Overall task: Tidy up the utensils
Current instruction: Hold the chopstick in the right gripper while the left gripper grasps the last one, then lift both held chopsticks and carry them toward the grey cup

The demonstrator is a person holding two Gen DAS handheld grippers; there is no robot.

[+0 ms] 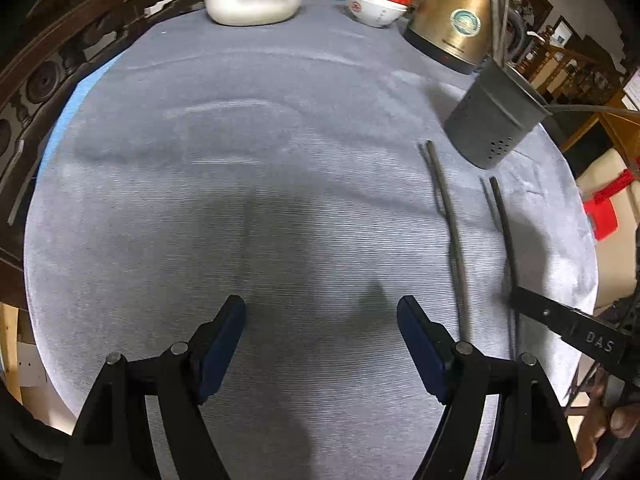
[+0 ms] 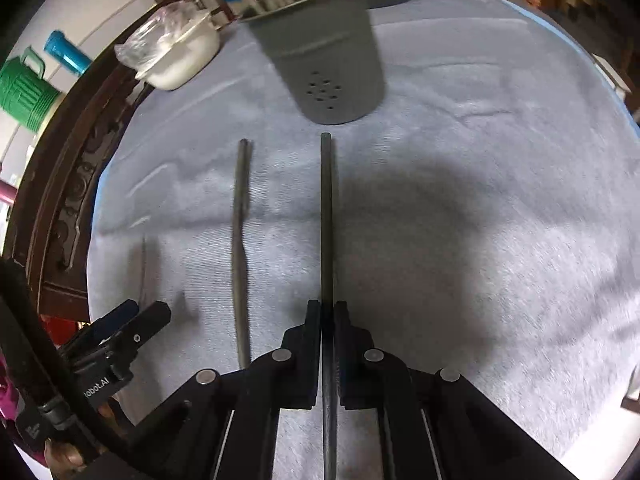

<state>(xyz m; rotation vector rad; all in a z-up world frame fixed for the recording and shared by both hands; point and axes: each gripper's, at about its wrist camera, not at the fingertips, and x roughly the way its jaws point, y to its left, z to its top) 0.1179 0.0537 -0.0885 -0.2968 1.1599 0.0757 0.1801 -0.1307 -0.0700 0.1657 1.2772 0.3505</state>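
My right gripper [image 2: 327, 309] is shut on a dark chopstick [image 2: 326, 216], which points forward at the grey utensil holder [image 2: 326, 60]. A second dark chopstick [image 2: 241, 240] lies on the grey cloth to its left. In the left wrist view the held chopstick [image 1: 505, 232] and the loose chopstick [image 1: 450, 224] lie to the right, with the right gripper [image 1: 516, 304] at the held one's near end. The holder [image 1: 494, 114] stands beyond them with several sticks in it. My left gripper [image 1: 321, 312] is open and empty over bare cloth.
A white dish [image 1: 252, 0], stacked red-and-white bowls [image 1: 378, 2] and a brass kettle [image 1: 456, 20] stand at the table's far edge. A dark carved wooden rim [image 1: 44, 80] runs along the left. The left gripper [image 2: 132, 320] shows at lower left in the right wrist view.
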